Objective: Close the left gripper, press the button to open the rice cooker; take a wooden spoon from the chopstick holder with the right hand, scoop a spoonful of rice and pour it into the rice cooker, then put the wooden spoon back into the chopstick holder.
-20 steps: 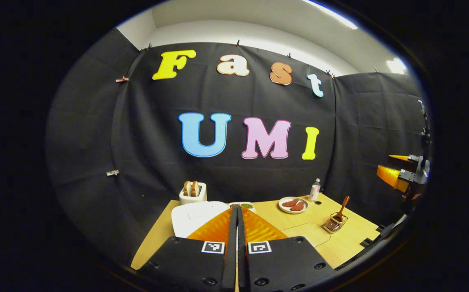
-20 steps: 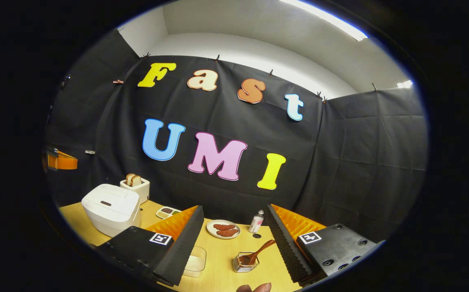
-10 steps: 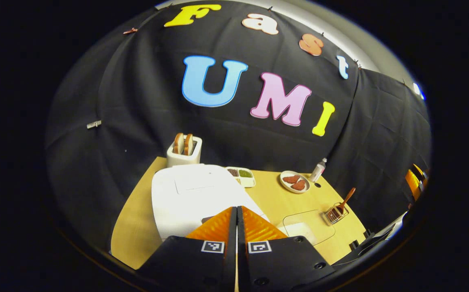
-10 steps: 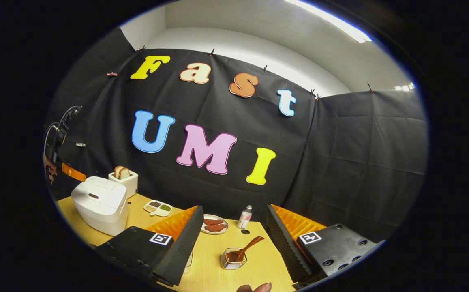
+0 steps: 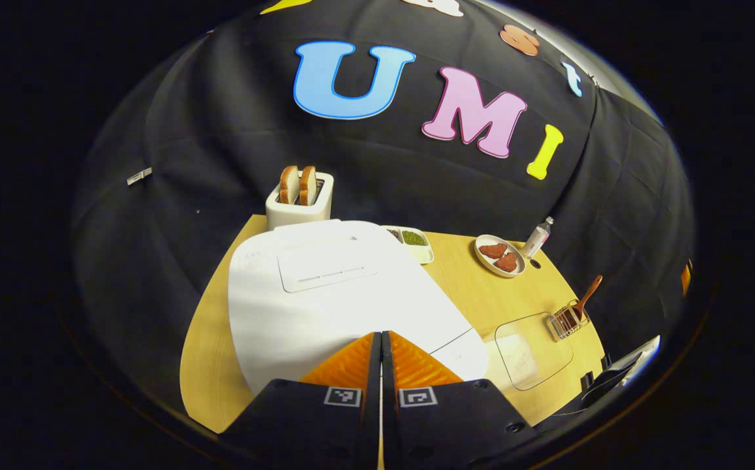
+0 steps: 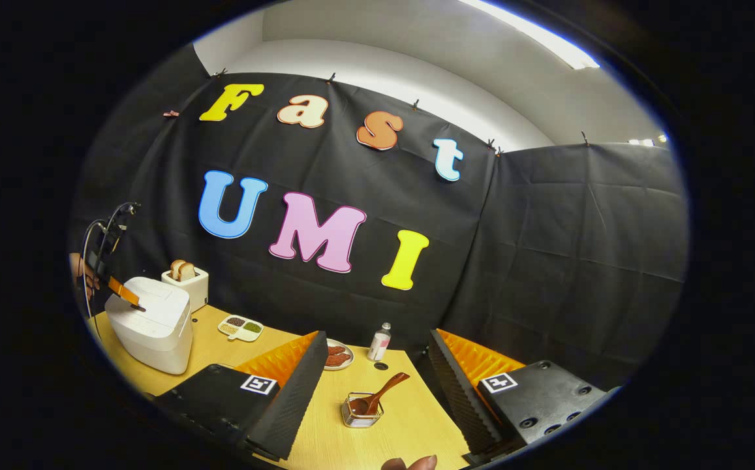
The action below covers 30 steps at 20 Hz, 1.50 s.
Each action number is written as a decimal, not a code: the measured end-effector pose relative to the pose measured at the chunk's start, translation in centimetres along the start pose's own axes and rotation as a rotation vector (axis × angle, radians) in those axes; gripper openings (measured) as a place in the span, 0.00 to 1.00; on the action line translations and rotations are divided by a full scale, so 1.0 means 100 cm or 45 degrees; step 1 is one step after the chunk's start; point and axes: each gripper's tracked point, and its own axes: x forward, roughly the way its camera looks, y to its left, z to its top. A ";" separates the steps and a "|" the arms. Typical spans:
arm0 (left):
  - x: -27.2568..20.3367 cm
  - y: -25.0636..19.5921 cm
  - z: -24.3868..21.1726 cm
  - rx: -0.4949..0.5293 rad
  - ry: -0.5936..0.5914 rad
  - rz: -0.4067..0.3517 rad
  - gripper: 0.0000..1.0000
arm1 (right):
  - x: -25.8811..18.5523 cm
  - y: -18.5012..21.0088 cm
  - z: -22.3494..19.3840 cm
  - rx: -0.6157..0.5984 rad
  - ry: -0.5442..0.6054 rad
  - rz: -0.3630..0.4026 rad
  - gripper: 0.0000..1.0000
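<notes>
While the left gripper (image 5: 381, 343) hangs over the front edge of the white rice cooker (image 5: 325, 294), its fingers are pressed together with nothing between them, tips at the closed lid. Across the bench (image 6: 384, 418), the right gripper (image 6: 377, 372) hovers with fingers spread wide apart. Between them stands the wire chopstick holder (image 6: 361, 414), the wooden spoon (image 6: 377, 397) leaning in it.

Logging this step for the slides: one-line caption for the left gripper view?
Shut left gripper poised over the closed white rice cooker; wooden spoon waits in its holder.
</notes>
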 end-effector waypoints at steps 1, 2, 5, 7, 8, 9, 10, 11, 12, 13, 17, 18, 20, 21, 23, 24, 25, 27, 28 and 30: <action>0.004 0.001 -0.002 -0.002 0.010 0.003 0.07 | -0.001 -0.001 0.000 0.000 0.003 -0.007 0.97; 0.005 0.000 -0.005 -0.002 0.023 0.002 0.07 | -0.002 -0.002 0.000 -0.001 0.005 -0.014 0.97; 0.007 0.000 -0.009 -0.007 0.064 -0.006 0.08 | -0.005 -0.003 0.000 -0.001 0.003 -0.028 0.97; 0.007 0.002 -0.016 -0.022 0.099 -0.007 0.08 | -0.007 -0.004 0.001 0.001 0.002 -0.031 0.97; 0.012 0.001 -0.015 -0.015 0.111 -0.007 0.08 | -0.009 -0.005 0.002 0.000 -0.001 -0.035 0.97; 0.009 0.000 -0.012 -0.007 0.105 -0.001 0.08 | -0.014 -0.006 0.003 0.000 -0.005 -0.039 0.97; 0.008 0.001 -0.010 0.000 0.091 0.009 0.08 | -0.022 -0.009 0.003 0.000 -0.008 -0.043 0.97; 0.004 0.000 -0.003 0.002 0.052 0.022 0.08 | -0.029 -0.010 0.003 -0.001 -0.009 -0.043 0.97; 0.001 -0.002 0.008 0.003 -0.009 0.034 0.08 | -0.032 -0.012 0.004 -0.005 -0.009 -0.046 0.97; -0.006 -0.003 0.022 0.007 -0.087 0.045 0.07 | -0.032 -0.014 0.004 -0.011 -0.010 -0.050 0.97; -0.058 0.003 0.094 0.073 -0.490 0.181 0.10 | -0.038 -0.017 0.005 -0.005 -0.004 -0.048 0.97; -0.077 -0.001 0.110 0.102 -0.577 0.202 0.10 | -0.041 -0.018 0.004 0.001 -0.001 -0.047 0.97; -0.108 -0.014 0.126 0.169 -0.701 0.234 0.39 | -0.045 -0.020 0.007 0.003 -0.011 -0.044 0.97; -0.119 -0.017 0.131 0.200 -0.756 0.250 0.60 | -0.046 -0.021 0.009 0.000 -0.020 -0.040 0.97; -0.146 -0.031 0.136 0.253 -0.843 0.257 0.96 | -0.045 -0.024 0.007 0.002 -0.024 -0.030 0.97; -0.162 -0.038 0.136 0.268 -0.886 0.257 0.98 | -0.044 -0.025 0.005 0.014 -0.017 -0.020 0.97; -0.175 -0.048 0.135 0.271 -0.926 0.251 0.98 | -0.042 -0.025 0.001 0.028 -0.007 -0.006 0.97; -0.198 -0.066 0.125 0.250 -0.967 0.229 0.98 | -0.037 -0.030 -0.008 0.041 0.008 0.021 0.97; -0.206 -0.074 0.116 0.240 -0.970 0.222 0.98 | -0.034 -0.032 -0.013 0.044 0.015 0.035 0.98; -0.224 -0.086 0.099 0.203 -0.977 0.212 0.98 | -0.025 -0.039 -0.025 0.061 0.032 0.073 0.98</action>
